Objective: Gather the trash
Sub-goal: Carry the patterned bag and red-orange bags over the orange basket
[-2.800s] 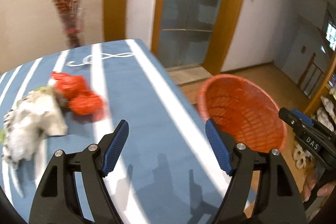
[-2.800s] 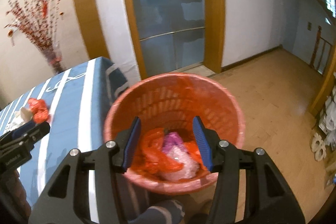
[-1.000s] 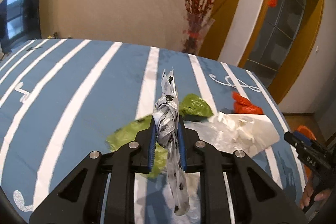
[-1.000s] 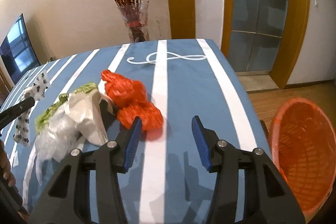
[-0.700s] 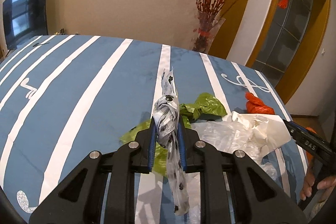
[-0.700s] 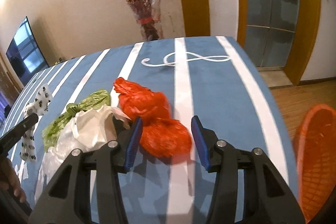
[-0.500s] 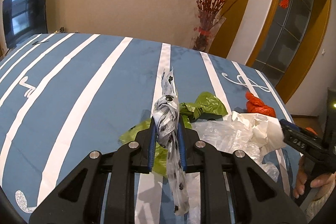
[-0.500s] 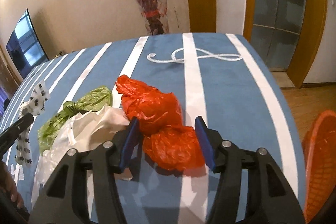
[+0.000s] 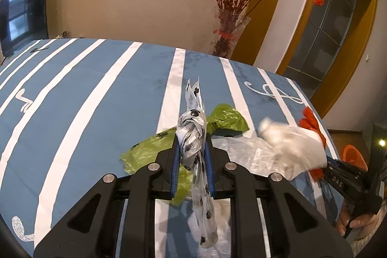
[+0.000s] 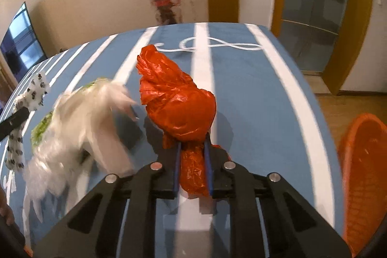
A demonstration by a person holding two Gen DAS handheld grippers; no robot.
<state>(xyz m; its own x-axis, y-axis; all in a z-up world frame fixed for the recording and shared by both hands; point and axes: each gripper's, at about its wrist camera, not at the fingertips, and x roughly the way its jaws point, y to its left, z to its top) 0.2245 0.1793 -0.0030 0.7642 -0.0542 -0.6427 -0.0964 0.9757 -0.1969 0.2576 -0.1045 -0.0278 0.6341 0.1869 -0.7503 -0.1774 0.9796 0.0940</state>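
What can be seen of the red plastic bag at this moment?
The red plastic bag is thin, glossy, crinkled film, bunched into a lumpy mass. The right gripper has just been closing and now pinches its near, narrower part between the blue pads, while the bulk bulges beyond them above the blue striped tablecloth. A white plastic bag, blurred, lies just left of it. Whether the two touch is unclear.

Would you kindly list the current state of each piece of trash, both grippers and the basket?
Left gripper: shut on the spotted white plastic bag, lifted.
Right gripper: jaws just closed, pinching the crumpled red plastic bag.
Green plastic bag: lying flat on the blue striped tablecloth.
White plastic bag: blurred, in motion beside the red one.
Orange mesh basket: beside the table; contents hidden.
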